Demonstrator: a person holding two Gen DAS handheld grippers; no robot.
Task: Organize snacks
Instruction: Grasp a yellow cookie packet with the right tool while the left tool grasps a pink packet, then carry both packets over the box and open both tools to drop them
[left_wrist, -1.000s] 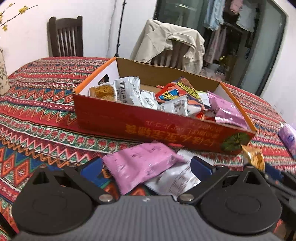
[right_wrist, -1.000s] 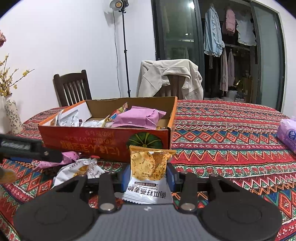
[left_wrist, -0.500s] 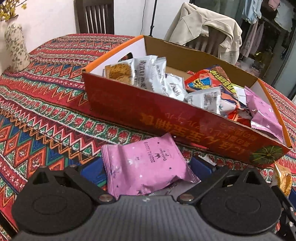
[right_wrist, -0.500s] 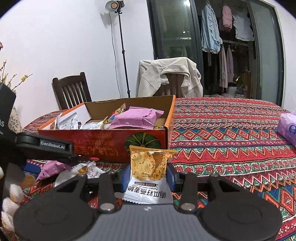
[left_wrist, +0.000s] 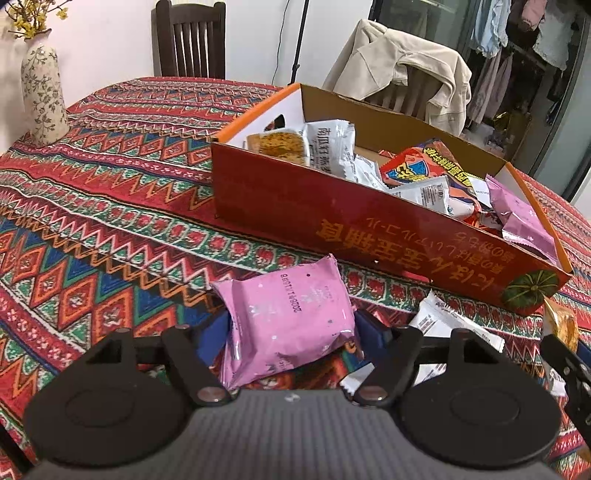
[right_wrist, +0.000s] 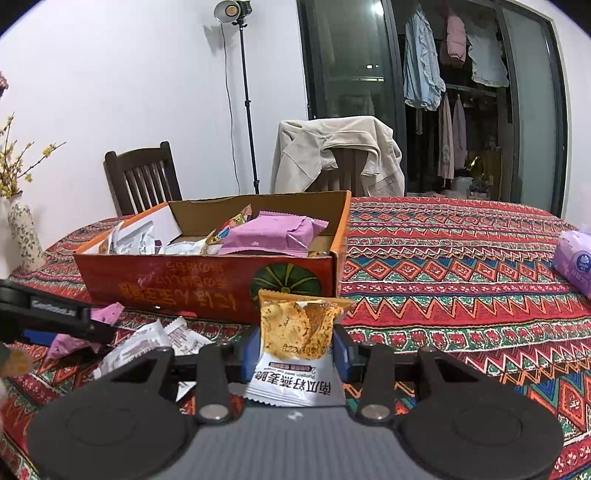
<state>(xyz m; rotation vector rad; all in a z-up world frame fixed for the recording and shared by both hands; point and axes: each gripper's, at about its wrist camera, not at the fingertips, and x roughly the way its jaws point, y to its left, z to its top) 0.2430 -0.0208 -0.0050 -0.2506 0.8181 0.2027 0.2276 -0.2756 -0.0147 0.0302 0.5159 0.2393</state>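
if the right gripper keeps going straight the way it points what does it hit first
Most likely the red front wall of the snack box, near its pumpkin picture. The right gripper, shut on the orange cracker packet, points at it; how far off is unclear.

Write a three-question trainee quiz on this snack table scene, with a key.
1. True or false: the left gripper holds a pink packet.
2. What does the right gripper hold? A) a pink packet B) an orange-and-white cracker packet C) nothing
3. Fill in: the white packets on the tablecloth lie ____ the red box, not in it.

Key: 1 true; 2 B; 3 outside.
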